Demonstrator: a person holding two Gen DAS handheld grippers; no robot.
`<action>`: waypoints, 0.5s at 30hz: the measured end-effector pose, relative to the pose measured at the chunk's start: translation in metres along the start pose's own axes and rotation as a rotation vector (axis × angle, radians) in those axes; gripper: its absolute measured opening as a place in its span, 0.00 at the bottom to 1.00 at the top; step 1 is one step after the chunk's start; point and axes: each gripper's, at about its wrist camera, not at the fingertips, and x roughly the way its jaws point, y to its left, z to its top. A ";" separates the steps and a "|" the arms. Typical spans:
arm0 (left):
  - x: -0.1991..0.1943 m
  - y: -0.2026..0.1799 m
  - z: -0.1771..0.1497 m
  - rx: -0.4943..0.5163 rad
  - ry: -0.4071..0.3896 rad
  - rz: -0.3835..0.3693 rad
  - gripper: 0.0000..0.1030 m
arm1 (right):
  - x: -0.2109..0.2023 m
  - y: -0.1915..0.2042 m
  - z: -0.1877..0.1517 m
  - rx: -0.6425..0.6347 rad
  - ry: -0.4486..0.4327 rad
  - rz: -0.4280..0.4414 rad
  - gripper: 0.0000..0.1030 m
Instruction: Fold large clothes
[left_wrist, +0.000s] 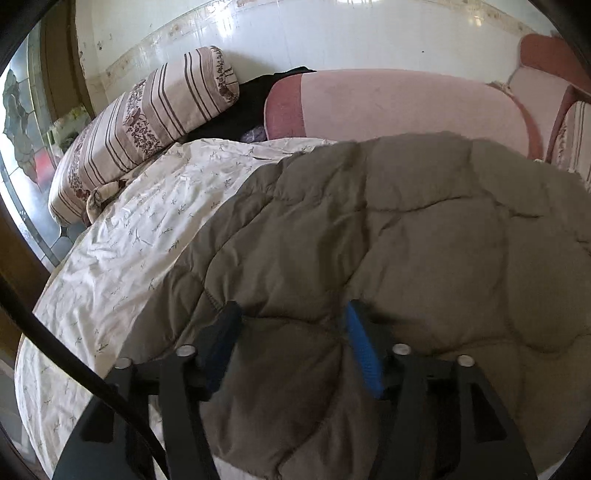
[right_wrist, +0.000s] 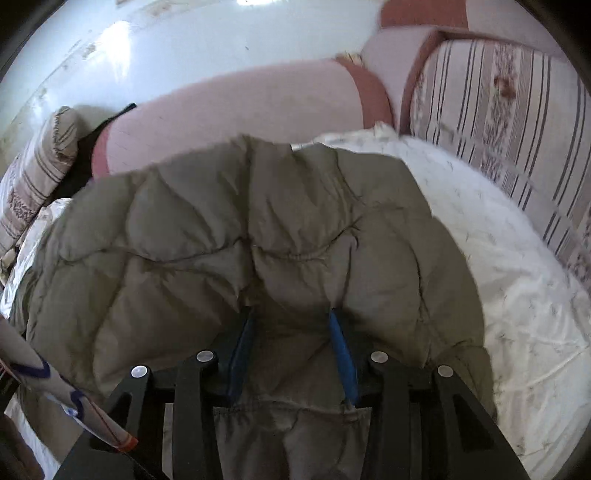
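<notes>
The olive quilted jacket (left_wrist: 388, 229) is seen spread on the floral sheet (left_wrist: 140, 236), only partly folded by judgement, its near edge lying between the parted jaws of the left gripper (left_wrist: 291, 314) and right gripper (right_wrist: 291, 317), neither yet closed.

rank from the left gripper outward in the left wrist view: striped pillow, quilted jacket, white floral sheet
1. quilted jacket: right at the left gripper, between and ahead of it.
2. white floral sheet: to the left, under the jacket.
3. striped pillow: far left, by the wall.
</notes>
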 end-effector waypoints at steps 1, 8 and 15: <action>0.002 -0.002 0.000 0.004 0.000 0.003 0.59 | 0.003 0.001 0.001 0.000 0.008 -0.003 0.43; 0.007 -0.008 0.000 -0.008 -0.001 0.024 0.59 | 0.003 -0.004 0.004 -0.007 0.025 -0.014 0.44; -0.029 -0.008 0.000 -0.029 -0.061 -0.008 0.54 | -0.055 0.011 -0.002 -0.042 -0.074 0.027 0.46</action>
